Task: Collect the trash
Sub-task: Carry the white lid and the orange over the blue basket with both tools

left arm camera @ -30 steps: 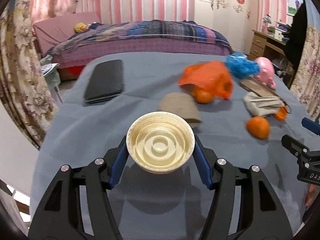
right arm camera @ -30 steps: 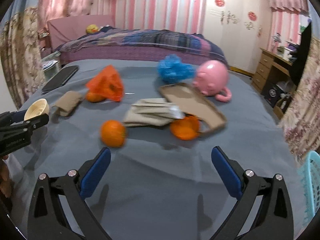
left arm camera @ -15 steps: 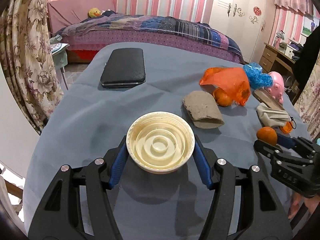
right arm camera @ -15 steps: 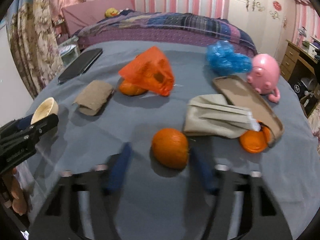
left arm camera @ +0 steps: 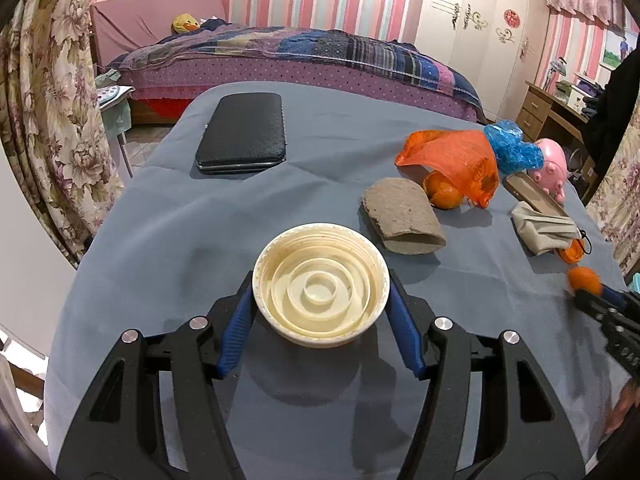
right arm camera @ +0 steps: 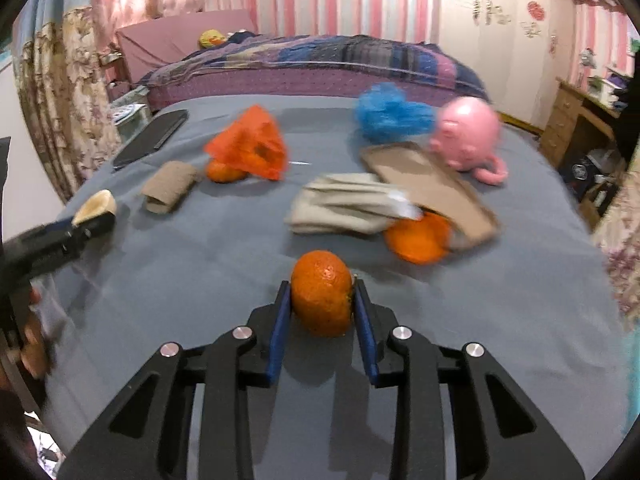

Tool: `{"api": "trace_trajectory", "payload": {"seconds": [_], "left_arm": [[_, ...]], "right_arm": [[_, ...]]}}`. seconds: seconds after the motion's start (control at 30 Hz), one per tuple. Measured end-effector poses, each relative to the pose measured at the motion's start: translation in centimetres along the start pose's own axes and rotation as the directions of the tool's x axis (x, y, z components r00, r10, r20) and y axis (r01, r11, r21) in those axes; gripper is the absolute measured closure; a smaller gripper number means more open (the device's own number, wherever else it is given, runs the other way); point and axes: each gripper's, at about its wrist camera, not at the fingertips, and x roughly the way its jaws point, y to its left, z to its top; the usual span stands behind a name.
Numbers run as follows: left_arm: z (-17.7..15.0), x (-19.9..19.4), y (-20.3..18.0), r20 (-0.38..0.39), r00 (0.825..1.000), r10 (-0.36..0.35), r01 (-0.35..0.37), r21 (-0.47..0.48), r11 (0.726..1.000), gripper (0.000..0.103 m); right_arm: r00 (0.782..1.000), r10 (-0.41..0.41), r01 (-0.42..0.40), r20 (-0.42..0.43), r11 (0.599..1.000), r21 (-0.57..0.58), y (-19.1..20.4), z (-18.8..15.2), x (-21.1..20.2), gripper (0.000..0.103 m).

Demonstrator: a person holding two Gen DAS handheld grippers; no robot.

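Left wrist view first: my left gripper is clamped on a cream plastic lid, pads against its rim on both sides, open face up, above the grey cloth. I judge the lid light and stiff, but the rim is smooth and round, so a grip straight across its widest part is what keeps it from squirting out. Ahead lie a flattened cardboard tube, soft and crushable, best pinched across its flat faces, and an orange plastic bag draped over a fruit, flimsy and likely to slide; I would gather a bunched fold. A black case sits farther back. I can read no brand or label here; the lettering on the other tool at the right edge is too blurred.

Right wrist view: my right gripper is closed narrow on an orange, pads on its two sides, just above the cloth. It looks firm with some give and a pebbled, grippy skin, moderately heavy; too hard a squeeze could bruise or split it. Beyond lie a folded beige cloth, a blue bag and a pink toy. No writing is legible.
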Motion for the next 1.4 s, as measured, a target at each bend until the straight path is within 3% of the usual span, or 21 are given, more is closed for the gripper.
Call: {"api": "trace_trajectory", "payload": {"seconds": [0.27, 0.4, 0.6, 0.87, 1.03, 1.3, 1.4], "left_arm": [[1.3, -2.3, -2.2, 0.070, 0.997, -0.035, 0.034, 0.020, 0.999, 0.043], [2.8, -4.2, -5.9, 0.127, 0.990, -0.067, 0.056, 0.092, 0.994, 0.043], [4.2, -6.3, -12.7, 0.182, 0.967, -0.176, 0.144, 0.177, 0.974, 0.043], [4.8, -6.3, -22.7, 0.152, 0.931, -0.331, 0.284, 0.265, 0.922, 0.043], [4.3, -6.4, -28.2, 0.129, 0.914, -0.384, 0.326, 0.330, 0.886, 0.043], [1.5, -6.9, -36.9, 0.060, 0.870, -0.490, 0.424, 0.417, 0.804, 0.043], [-0.3, -6.8, -40.8, 0.007, 0.844, -0.537, 0.482, 0.430, 0.763, 0.043]], "right_arm": [[0.979, -0.183, 0.176, 0.089, 0.981, 0.087, -8.1, -1.0, -4.9, 0.072], [0.958, -0.254, 0.231, 0.132, 0.959, 0.165, -11.9, -0.8, -7.1, 0.072], [0.924, -0.355, 0.323, 0.144, 0.925, 0.201, -16.1, -1.0, -9.0, 0.072], [0.896, -0.416, 0.375, 0.153, 0.895, 0.240, -20.5, -2.0, -11.2, 0.072], [0.876, -0.455, 0.402, 0.160, 0.872, 0.279, -23.4, -2.8, -12.9, 0.072], [0.819, -0.559, 0.478, 0.129, 0.790, 0.383, -29.1, -5.2, -16.1, 0.072], [0.798, -0.592, 0.498, 0.116, 0.755, 0.427, -31.0, -6.5, -17.2, 0.072]]}}
